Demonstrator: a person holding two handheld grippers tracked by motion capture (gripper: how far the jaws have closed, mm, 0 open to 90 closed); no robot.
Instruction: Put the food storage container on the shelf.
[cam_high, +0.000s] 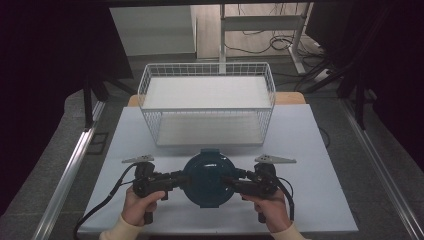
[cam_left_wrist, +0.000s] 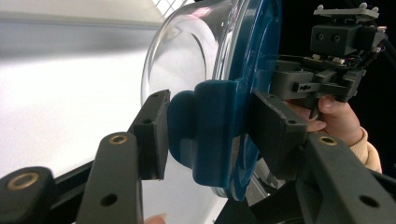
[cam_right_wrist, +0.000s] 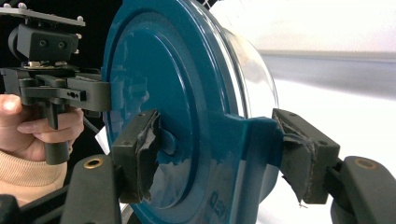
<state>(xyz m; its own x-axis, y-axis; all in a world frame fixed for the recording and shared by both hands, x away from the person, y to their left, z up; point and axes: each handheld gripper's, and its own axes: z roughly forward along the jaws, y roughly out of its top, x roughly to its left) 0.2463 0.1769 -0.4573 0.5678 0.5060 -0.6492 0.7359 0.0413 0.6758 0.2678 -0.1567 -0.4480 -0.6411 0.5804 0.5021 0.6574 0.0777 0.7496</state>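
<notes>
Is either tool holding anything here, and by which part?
Both hold the blue-lidded clear container: the left tool and the right tool each grip a blue latch tab at opposite rim edges.

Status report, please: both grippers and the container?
Left gripper and right gripper each clamp a side latch of the blue-lidded container. Wire basket stands just behind. Nothing between.

A white bench (cam_high: 310, 150) carries a wire basket (cam_high: 207, 102) at its far edge (upright, centred across the width).
</notes>
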